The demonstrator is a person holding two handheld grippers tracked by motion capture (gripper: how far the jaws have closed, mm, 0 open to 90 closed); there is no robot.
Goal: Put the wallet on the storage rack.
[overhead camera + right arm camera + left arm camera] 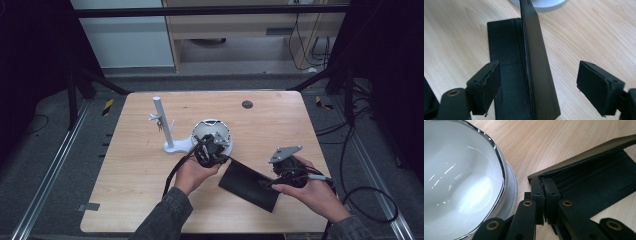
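Pinching one corner of the black wallet with the left gripper, right next to the white bowl. Right gripper wide open around the raised flap, wallet on the table.

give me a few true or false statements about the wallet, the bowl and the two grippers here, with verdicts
1. The left gripper is shut on a corner of the black wallet. True.
2. The right gripper is clamped on the wallet. False: its jaws stand wide apart, one on each side of the raised flap.
3. The wallet lies fully closed and flat on the table. False: it is open, with one flap lifted off the other.
4. The white bowl is empty. True, as far as the left gripper view shows its inside.
5. The bowl sits at the table's far right corner. False: it is near the middle, beside the white stand.
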